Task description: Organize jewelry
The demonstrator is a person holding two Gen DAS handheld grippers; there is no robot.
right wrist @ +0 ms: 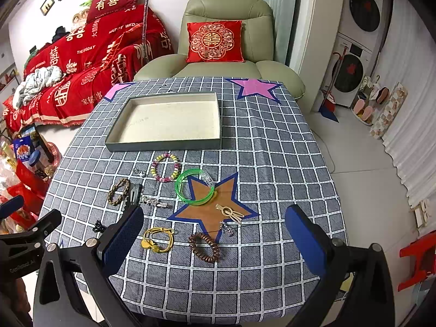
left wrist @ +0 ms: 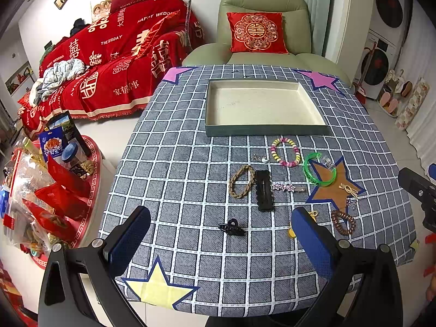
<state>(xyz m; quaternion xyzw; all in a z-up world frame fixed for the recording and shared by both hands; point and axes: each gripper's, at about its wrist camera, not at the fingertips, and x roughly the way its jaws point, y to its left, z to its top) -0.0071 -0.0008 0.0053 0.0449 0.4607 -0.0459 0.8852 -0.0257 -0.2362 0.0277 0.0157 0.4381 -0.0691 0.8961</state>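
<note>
Jewelry [left wrist: 286,174] scattered before tray [left wrist: 265,130] — tray empty

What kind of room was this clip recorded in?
Most likely a home living room: a green recliner, a sofa under a red wedding throw, and stacked laundry machines beside the checked-cloth table.

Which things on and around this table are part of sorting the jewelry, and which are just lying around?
For the job: empty tray; beaded bracelet; green bangle; braided band; black clip; star clip; brown coil tie; yellow tie.

Lying about: snack bags; red cushion; bundled clothes; slippers.
</note>
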